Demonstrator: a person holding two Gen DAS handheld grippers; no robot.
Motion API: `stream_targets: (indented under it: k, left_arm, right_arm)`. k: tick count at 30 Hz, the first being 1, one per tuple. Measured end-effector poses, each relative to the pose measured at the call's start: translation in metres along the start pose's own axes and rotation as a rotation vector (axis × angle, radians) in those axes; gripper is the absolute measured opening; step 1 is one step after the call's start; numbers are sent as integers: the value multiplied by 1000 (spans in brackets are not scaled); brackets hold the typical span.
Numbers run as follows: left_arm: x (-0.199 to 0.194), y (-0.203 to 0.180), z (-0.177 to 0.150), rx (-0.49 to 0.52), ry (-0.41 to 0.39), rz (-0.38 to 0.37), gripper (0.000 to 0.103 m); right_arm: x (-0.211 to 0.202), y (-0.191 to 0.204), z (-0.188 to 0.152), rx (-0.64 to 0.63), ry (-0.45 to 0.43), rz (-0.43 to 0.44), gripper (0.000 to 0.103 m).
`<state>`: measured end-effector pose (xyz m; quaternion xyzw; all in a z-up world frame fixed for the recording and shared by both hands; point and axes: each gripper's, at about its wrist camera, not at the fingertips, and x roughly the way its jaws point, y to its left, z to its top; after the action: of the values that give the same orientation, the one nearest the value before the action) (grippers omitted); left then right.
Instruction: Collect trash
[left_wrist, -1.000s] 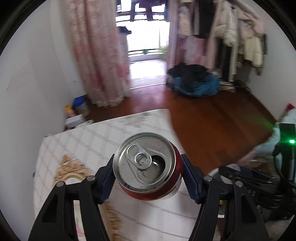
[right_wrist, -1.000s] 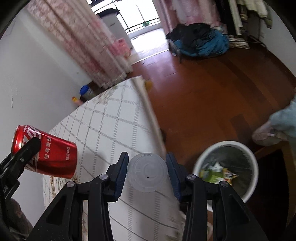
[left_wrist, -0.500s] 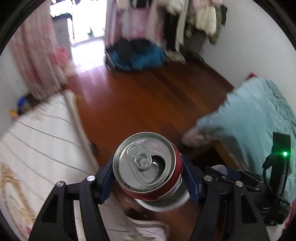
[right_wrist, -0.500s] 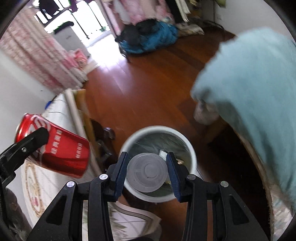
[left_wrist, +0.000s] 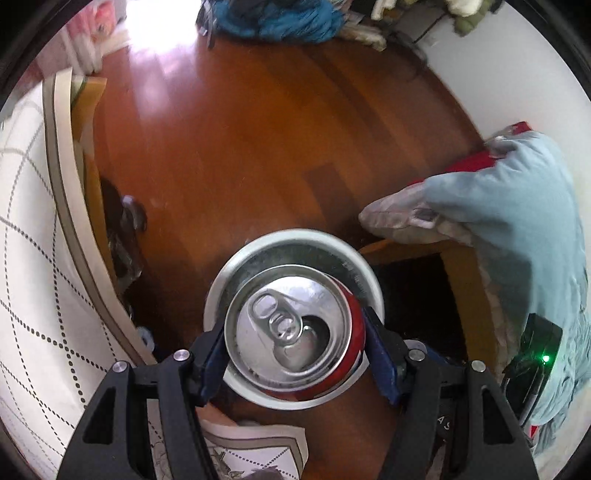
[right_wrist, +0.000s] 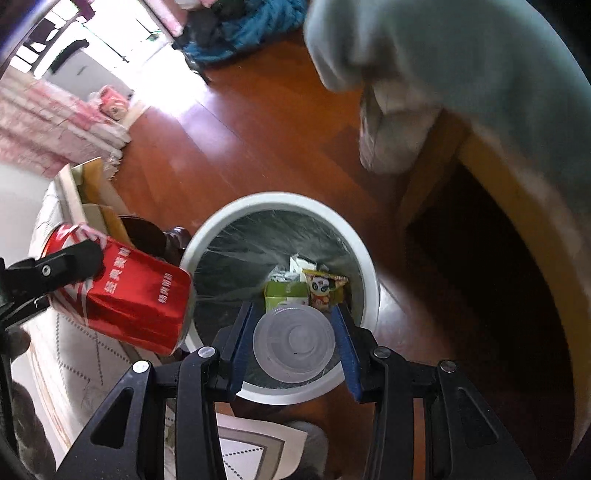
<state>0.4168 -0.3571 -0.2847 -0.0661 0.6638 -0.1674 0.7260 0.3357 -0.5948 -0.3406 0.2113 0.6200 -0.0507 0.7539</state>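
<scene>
My left gripper (left_wrist: 295, 341) is shut on a red drink can (left_wrist: 293, 328) with an open silver top, held above the round white trash bin (left_wrist: 284, 240) on the floor. The can also shows in the right wrist view (right_wrist: 136, 295) at the bin's left rim. My right gripper (right_wrist: 293, 339) is shut on a clear plastic cup (right_wrist: 293, 341), held over the near side of the bin (right_wrist: 365, 258). The bin has a clear liner and holds several wrappers and a green carton (right_wrist: 286, 291).
A table with a white checked cloth (left_wrist: 33, 258) stands at the left, its edge next to the bin. A bed with a light blue blanket (left_wrist: 517, 206) and wooden frame (right_wrist: 480, 166) is at the right. Wooden floor (left_wrist: 240, 129) lies beyond, with a clothes pile (left_wrist: 280, 18) far back.
Both grippers have swung from over the table to the right and tipped down, so the can and the cup now hang over the trash bin. Both grips are unchanged.
</scene>
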Motion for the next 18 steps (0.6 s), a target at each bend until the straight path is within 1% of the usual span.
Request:
stream_targets:
  k: [1, 2, 3, 4, 5, 6, 8, 9, 10, 11, 12, 13, 15, 18]
  left_arm:
    - [4, 2, 1, -4, 15, 3, 66]
    - [5, 5, 2, -13, 33, 11, 73]
    - [5, 7, 0, -20, 41, 18, 77]
    - [3, 9, 0, -29, 47, 22, 86]
    - [0, 11, -1, -38, 50, 26, 93]
    - [-1, 11, -1, -40, 53, 29, 97]
    - [-6, 9, -3, -28, 49, 53, 97]
    - [-10, 5, -5, -16, 35, 71, 97]
    - [-15, 2, -9, 0, 13, 89, 97]
    - [-19, 0, -11, 17, -8, 109, 97]
    - [-25, -4, -16, 40, -46, 151, 97]
    - [-28, -5, -20, 54, -65, 171, 97]
    - [-37, -8, -33, 86, -113, 221, 97]
    - [-59, -1, -58, 97, -166, 271, 97]
  right_arm:
    - [4, 0, -1, 15, 12, -2, 44]
    - [7, 0, -1, 24, 21, -5, 44]
    - [9, 0, -1, 35, 28, -2, 44]
    - [10, 1, -1, 45, 33, 0, 44]
    - [10, 3, 0, 44, 40, -1, 45]
    - [10, 6, 1, 42, 47, -6, 47]
    - [6, 9, 2, 33, 43, -11, 66]
    - [2, 11, 2, 22, 33, -33, 86]
    - [-1, 14, 3, 13, 26, -47, 98]
    - [-7, 16, 1, -2, 19, -68, 100]
    - [-12, 20, -3, -28, 10, -116, 100]
    - [-18, 21, -5, -41, 1, -140, 100]
    - [-25, 24, -12, -66, -14, -163, 101]
    - [-44, 28, -31, -68, -27, -181, 101]
